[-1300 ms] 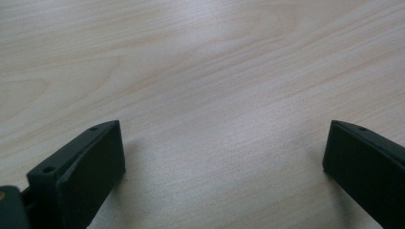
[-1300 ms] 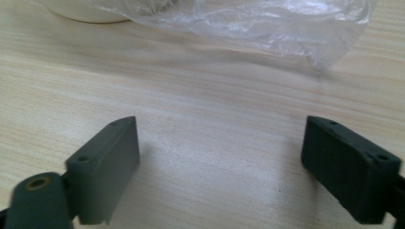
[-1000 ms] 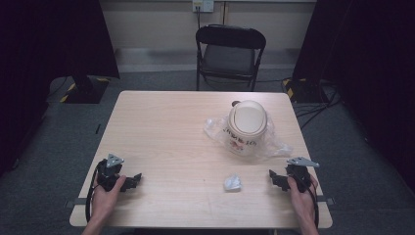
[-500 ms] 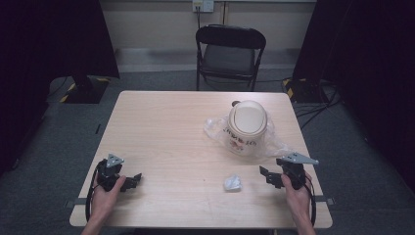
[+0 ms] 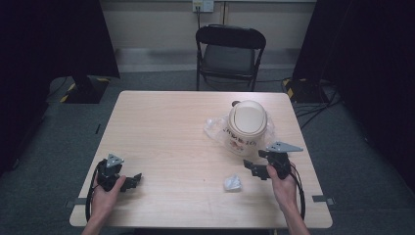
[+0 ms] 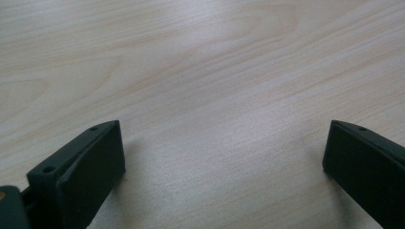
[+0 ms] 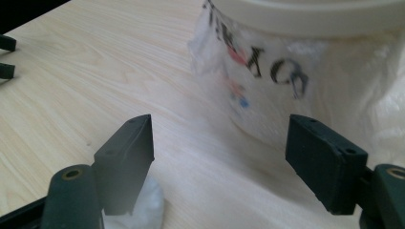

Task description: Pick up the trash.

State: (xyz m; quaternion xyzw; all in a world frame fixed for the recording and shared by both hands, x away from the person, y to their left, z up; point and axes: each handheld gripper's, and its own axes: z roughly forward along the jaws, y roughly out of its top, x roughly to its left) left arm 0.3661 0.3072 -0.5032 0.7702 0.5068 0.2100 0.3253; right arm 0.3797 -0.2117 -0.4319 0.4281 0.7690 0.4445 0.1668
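Held in the person's right hand, the right gripper was above the near right part of the pale wooden table, and its two black jaws stood wide apart with nothing between them, though they had just been closing a little. Seen along these jaws in the right gripper view, the white round plastic tub with a cream lid and handwritten letters on its side was straight in front, close but not touched by either jaw. A thin clear plastic bag was loosely wrapped around the tub and spread on the table beside it. In the high view the tub was on the right half of the table, just beyond the right gripper. A small crumpled piece of white plastic lay on the table just to the left of this gripper, near the front edge, apart from the tub. The left gripper rested low on the near left corner of the table, well apart from the tub, its jaws also wide open over bare wood. Behind the table stood a black folding metal chair.
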